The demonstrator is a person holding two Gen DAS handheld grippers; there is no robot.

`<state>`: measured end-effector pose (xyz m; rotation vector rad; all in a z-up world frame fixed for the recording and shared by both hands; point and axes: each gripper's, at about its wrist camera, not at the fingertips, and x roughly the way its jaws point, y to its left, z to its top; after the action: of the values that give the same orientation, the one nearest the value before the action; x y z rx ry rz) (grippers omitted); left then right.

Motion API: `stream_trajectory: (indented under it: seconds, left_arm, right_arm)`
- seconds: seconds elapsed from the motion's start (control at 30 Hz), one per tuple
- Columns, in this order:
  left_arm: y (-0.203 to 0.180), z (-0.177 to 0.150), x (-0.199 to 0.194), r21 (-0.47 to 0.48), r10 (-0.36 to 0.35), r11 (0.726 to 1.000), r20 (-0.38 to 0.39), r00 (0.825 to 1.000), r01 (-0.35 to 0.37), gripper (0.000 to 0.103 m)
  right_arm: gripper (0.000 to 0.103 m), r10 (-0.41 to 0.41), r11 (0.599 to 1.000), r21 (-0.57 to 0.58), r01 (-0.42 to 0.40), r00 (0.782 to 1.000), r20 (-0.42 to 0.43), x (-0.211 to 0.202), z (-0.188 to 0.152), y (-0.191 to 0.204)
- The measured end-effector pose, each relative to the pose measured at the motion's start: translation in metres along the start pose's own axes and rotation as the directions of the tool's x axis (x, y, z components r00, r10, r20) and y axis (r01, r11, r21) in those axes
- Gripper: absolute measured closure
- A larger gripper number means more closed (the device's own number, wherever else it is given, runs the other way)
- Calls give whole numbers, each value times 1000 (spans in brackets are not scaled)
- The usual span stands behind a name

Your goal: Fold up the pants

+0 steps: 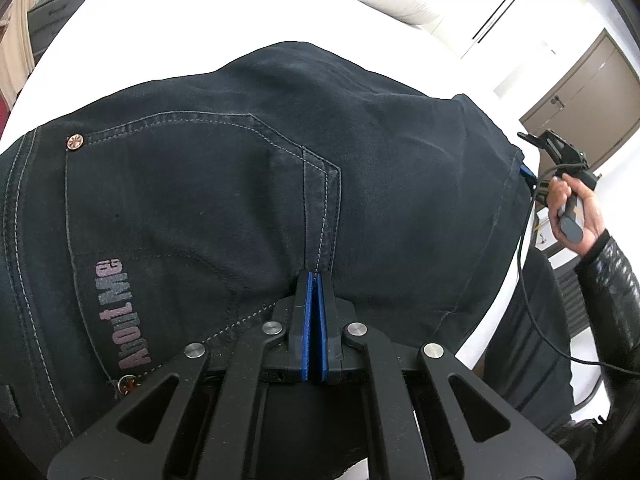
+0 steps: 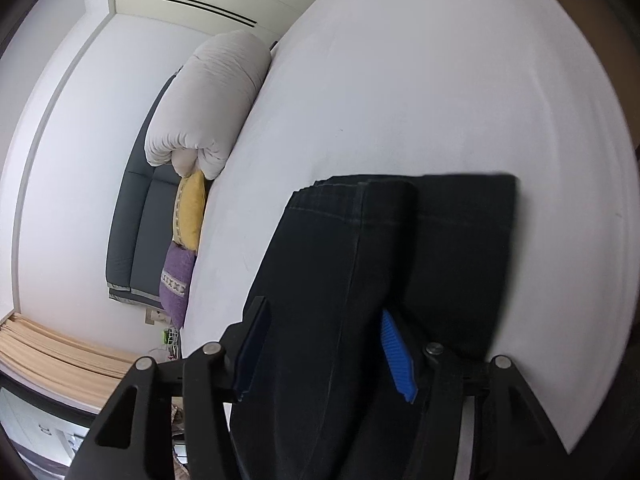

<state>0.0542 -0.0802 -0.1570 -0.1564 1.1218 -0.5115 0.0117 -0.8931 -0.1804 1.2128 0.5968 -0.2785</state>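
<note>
Dark denim pants (image 1: 240, 160) lie spread on the white bed (image 1: 200, 20), seat side up, showing a back pocket with pink lettering. My left gripper (image 1: 315, 276) is shut, its blue pads together and their tips against the seat seam; I cannot tell whether cloth is pinched. At the right edge of the pants a hand (image 1: 572, 204) holds my right gripper (image 1: 526, 154). In the right wrist view that gripper (image 2: 323, 306) is open, and a folded length of the pants (image 2: 360, 248) runs between its spread fingers (image 2: 394, 354) onto the bed (image 2: 400, 80).
A rolled white duvet (image 2: 216, 100), a yellow cushion (image 2: 190, 212) and a purple cushion (image 2: 176, 280) lie along the grey headboard (image 2: 140, 220). A brown cabinet (image 1: 580, 96) stands beyond the bed's right side. A black cable (image 1: 532, 308) hangs from the right gripper.
</note>
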Motion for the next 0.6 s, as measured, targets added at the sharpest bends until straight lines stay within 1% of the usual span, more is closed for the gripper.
stream_trajectory:
  seconds: [0.03,0.07,0.13,0.23,0.3,0.5,0.6]
  left_arm:
    - [-1,0,0,3,6,1000,-1,1000,-6,100]
    - [-2,0,0,4,9,1000,-1,1000,-9,100]
    - [-5,-1,2,-2,13,1000,1,1000,-13,100]
    - [-2,-1,1,-34,-2,999,5,1000,2,100]
    - [-2,0,2,-34,0,999,3,1000,1,100]
    - [-2,2,1,-29,-1,1000,-6,1000,1,100]
    - [-1,2,2,-31,-3,1000,-5,1000,3,100]
  right_arm:
    - [83,-16,1000,13,16,1000,-10,5,4,0]
    - [97,-27,999,21,27,999,-20,8,6,-2]
    - [99,-27,999,43,28,999,-32,4,9,-14]
    - [99,-10,997,75,11,1000,-16,-11,7,-27]
    - [99,6,995,99,-5,1000,-7,-20,5,-35]
    - [99,29,988,149,-29,1000,2,-39,6,-42]
    - [99,14,988,156,-16,1000,13,-45,6,-48]
